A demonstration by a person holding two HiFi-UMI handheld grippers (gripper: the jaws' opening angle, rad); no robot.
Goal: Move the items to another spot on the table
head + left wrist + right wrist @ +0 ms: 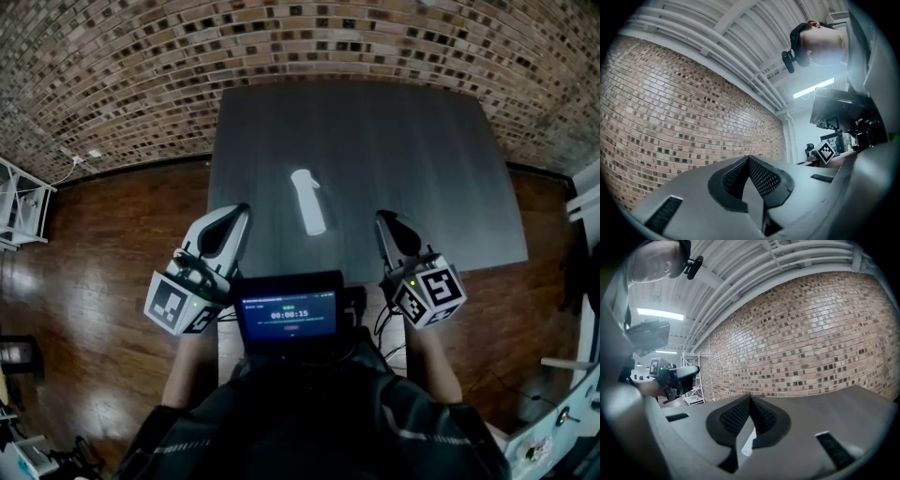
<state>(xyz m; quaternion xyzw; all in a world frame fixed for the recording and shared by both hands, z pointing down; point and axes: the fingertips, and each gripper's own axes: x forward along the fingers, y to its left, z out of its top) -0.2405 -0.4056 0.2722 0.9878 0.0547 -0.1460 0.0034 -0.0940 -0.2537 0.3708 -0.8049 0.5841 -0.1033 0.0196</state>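
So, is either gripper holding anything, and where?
Nothing held. The left gripper and right gripper are shut, empty; the white bottle lies untouched on the table.

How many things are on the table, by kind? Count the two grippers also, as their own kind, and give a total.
white bottle, lying on the table: 1
grippers, left gripper and right gripper: 2
Total: 3
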